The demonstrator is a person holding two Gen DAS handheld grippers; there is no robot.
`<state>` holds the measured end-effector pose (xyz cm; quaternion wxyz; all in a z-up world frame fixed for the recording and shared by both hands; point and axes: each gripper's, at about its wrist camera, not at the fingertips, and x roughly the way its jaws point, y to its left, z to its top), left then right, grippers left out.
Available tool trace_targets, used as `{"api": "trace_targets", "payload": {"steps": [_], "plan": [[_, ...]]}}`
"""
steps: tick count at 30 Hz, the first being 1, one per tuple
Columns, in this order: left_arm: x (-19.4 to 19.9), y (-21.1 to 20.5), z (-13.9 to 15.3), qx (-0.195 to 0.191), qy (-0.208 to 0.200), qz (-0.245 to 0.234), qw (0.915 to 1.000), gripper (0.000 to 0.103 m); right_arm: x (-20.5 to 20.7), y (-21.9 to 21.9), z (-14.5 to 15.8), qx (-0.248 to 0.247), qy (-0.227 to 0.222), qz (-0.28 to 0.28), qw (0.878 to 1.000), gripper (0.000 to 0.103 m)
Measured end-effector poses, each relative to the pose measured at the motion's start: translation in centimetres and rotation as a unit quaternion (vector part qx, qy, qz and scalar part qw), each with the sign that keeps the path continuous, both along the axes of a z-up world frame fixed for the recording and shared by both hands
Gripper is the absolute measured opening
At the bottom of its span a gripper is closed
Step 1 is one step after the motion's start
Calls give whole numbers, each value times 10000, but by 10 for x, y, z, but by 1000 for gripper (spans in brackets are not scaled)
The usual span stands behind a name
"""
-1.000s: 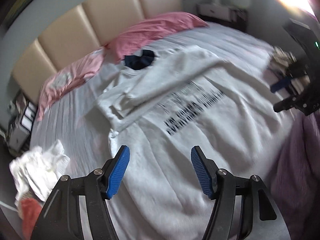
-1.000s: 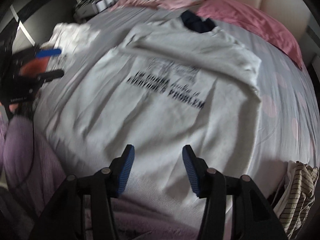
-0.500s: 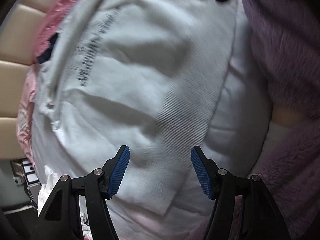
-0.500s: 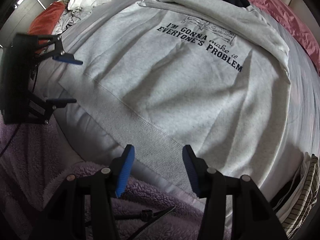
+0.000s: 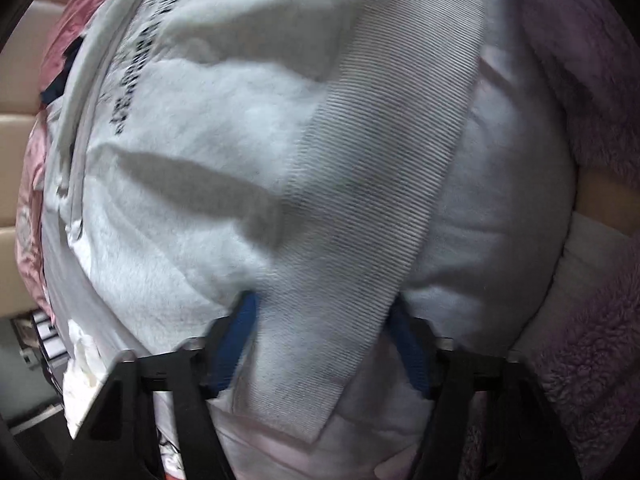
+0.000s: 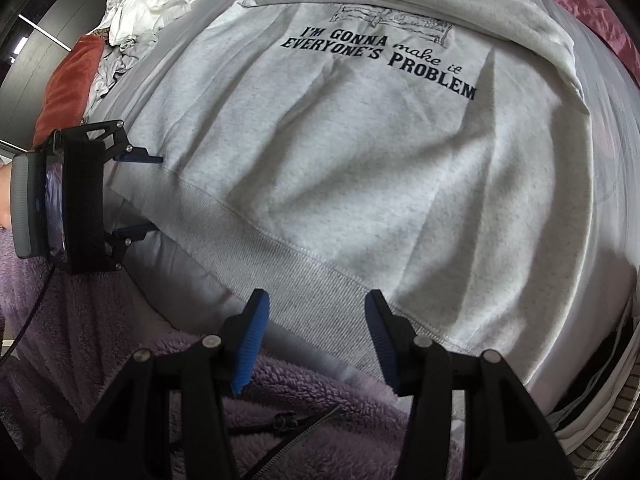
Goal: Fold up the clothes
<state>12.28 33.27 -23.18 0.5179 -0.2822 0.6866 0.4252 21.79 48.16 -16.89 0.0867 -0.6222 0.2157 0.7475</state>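
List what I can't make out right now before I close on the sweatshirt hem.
- Left gripper jaws: tips buried under the ribbed hem, left wrist view.
- Sweatshirt print: motion-blurred in the left wrist view.
- Right sleeve: folded under the body, right wrist view.
- Striped garment: cut off by the frame edge, right wrist view.

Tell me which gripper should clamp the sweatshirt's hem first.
Left. The left gripper already straddles the ribbed hem at the sweatshirt corner; the right gripper is open short of it.
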Motion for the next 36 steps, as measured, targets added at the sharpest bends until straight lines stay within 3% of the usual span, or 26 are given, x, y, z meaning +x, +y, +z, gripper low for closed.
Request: {"api": "trace_targets", "payload": {"steps": [1,2,3,5,7,12,19,23,25,30,36], "plan": [[-3,1,3,88,-4,86,9999,35,1,0,0,-2,-3,4,10000,49],[-5,1,6,173,-18,171,9997,30,1,0,0,-4,0,20,10000,49],[-8,1,10,241,-98,254,9993,19,2,0,1,-6,3,37,10000,49],[-13,1,20,442,-244,425,9978,12,2,-3,2,41,4,124,9999,49],[-21,1,33,704,-418,649,9945,11,1,-7,4,118,4,242,9996,49],[-47,7,69,1408,-1102,1391,9740,11,-9,-29,7,297,-15,875,9957,49],[-76,18,93,1994,-1504,1969,9481,11,-25,-55,-15,778,-743,1597,9813,52],[-95,25,99,2210,-1646,2223,9352,11,-26,-37,-22,1352,-1208,1081,9775,49],[-96,22,101,2264,-1695,2319,9307,11,-21,-19,-19,1303,-1206,682,9817,49],[-103,28,105,2371,-1704,2421,9253,11,-13,13,7,1322,-809,245,9876,16],[-122,54,110,2447,-1606,2653,9187,11,-19,41,41,1876,-310,113,9817,10]]}}
